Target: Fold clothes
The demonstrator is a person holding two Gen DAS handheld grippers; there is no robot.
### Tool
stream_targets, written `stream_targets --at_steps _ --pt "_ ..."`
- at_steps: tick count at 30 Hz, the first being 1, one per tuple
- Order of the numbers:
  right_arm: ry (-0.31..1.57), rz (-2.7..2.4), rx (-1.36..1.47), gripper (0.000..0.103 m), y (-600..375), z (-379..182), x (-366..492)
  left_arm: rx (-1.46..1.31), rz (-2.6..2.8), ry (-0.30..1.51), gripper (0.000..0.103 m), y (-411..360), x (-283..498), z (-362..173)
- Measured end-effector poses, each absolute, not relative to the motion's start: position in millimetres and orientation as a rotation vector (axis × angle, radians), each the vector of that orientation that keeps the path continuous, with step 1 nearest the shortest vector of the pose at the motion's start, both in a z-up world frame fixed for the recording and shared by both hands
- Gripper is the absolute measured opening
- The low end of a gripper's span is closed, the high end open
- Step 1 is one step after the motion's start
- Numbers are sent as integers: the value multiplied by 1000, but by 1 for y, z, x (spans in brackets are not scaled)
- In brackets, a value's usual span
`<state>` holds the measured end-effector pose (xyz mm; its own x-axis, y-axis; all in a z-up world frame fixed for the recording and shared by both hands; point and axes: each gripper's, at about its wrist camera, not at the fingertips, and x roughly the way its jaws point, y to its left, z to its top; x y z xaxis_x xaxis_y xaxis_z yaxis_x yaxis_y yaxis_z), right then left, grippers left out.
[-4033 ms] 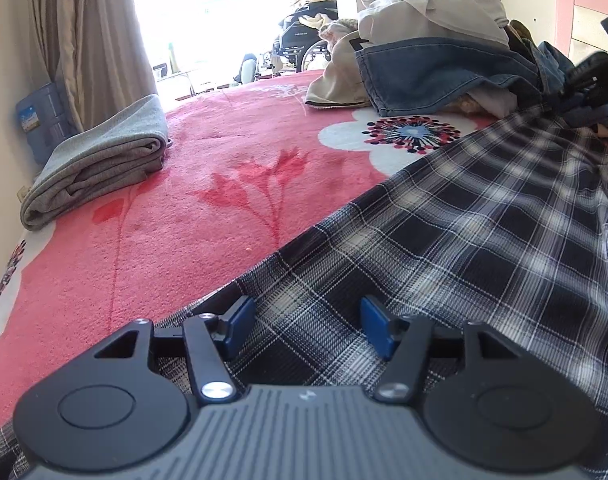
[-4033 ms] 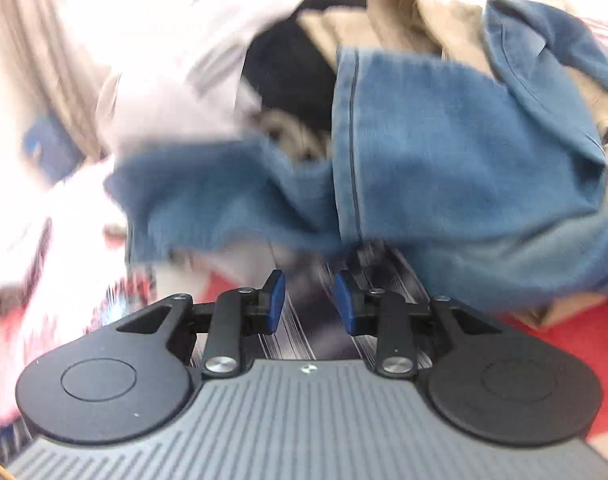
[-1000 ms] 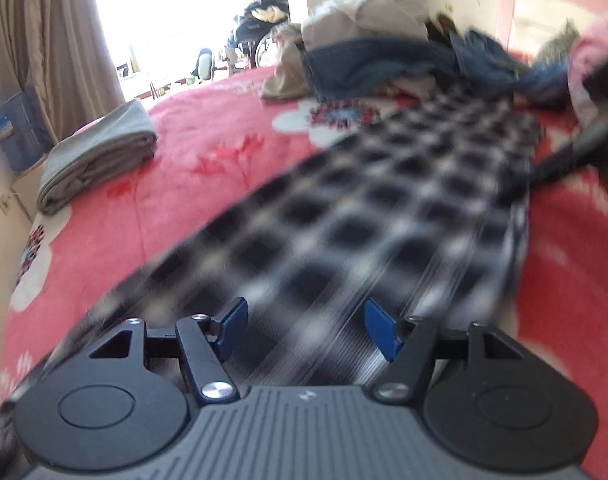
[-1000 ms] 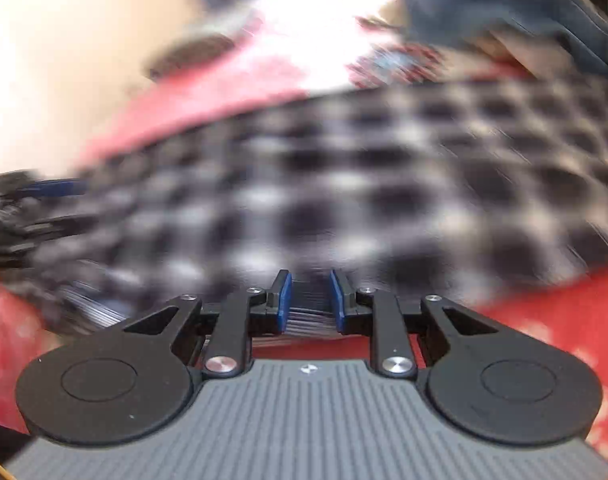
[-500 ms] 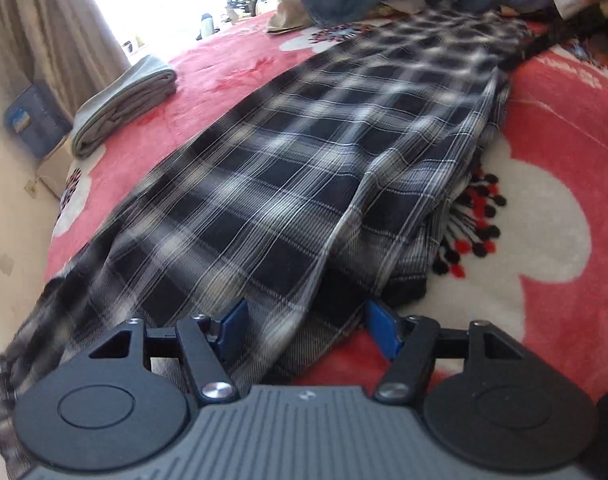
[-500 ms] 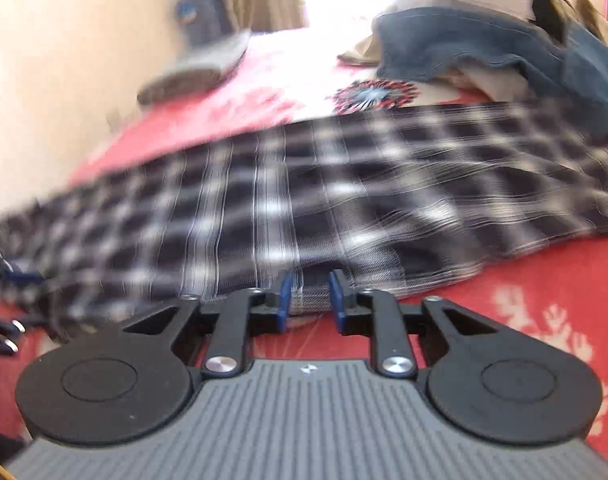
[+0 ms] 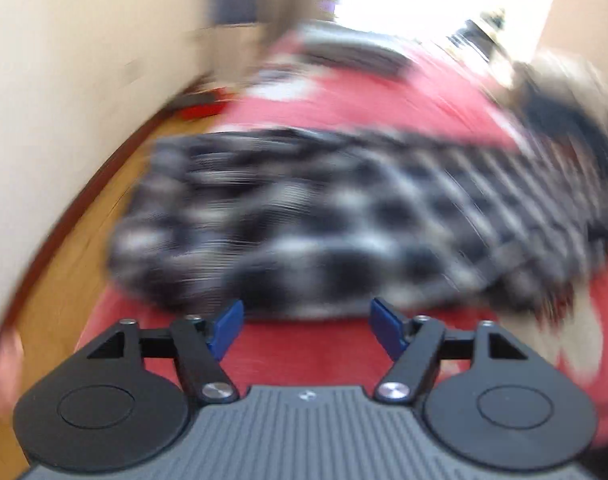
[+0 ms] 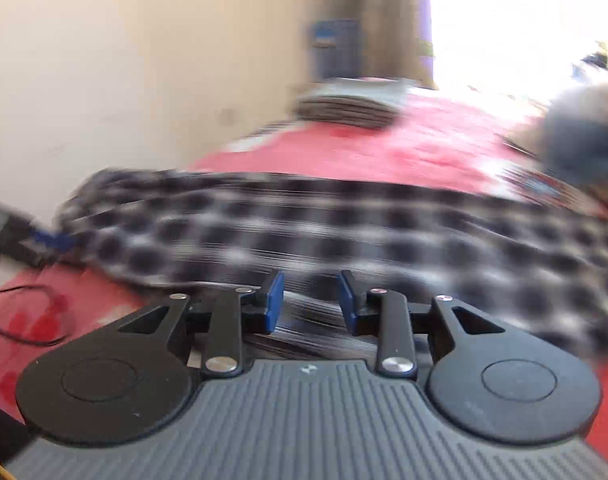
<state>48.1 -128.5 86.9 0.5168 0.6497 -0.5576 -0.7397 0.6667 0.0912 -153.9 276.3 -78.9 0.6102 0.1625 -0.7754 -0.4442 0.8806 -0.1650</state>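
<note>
Checked shirt (image 7: 344, 216) lies long, left to right, across the red bed (image 7: 344, 92), just ahead of us. Left gripper (image 7: 306, 326) is wide and empty; right gripper (image 8: 311, 300), just opening, straddles its near edge.

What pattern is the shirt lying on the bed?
Black-and-white plaid shirt, clearest in the right wrist view.

wall (image 8: 123, 60): cream, at nine o'clock
window (image 8: 524, 20): glaring, at one o'clock
curtain (image 8: 388, 20): beige, at twelve o'clock
floor (image 7: 63, 280): wooden, at eight o'clock
</note>
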Motion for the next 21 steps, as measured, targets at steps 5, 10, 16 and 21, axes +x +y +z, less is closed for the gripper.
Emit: stream_targets --at_steps 5,10,16,21 --pt "546 1056 -226 48 -54 100 -5 -623 540 737 76 339 -176 -84" --pt "504 1190 -260 60 7 107 -27 -779 560 679 80 379 -184 -91" --pt "480 1318 -350 81 79 96 -45 -922 515 687 81 406 -182 -109" --pt "495 1367 -400 82 133 83 -52 -984 457 715 80 414 -175 -122"
